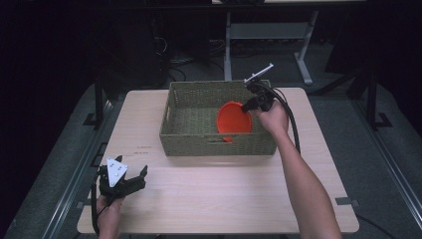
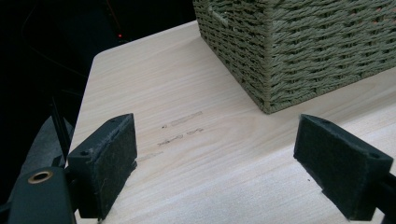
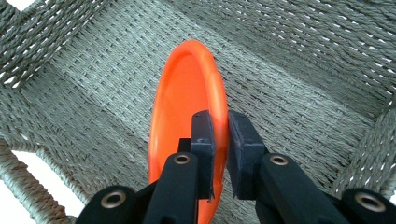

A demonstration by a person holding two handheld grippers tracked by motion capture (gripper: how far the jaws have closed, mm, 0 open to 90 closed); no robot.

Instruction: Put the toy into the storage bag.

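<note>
High view: pale wooden table (image 1: 219, 199) on grey floor (image 1: 378, 164), dark room.

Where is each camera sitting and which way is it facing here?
High view: fixed above the person's side, looking forward and down on the table; both forearms, left gripper, right gripper gripping the orange plate over the basket.
Left gripper view: rides the left gripper, looks along open jaws over the table at the basket's corner.
Right gripper view: rides the right gripper, looks down into the basket; jaws clamp the plate's rim.
Shared: the basket appears in all three.
</note>
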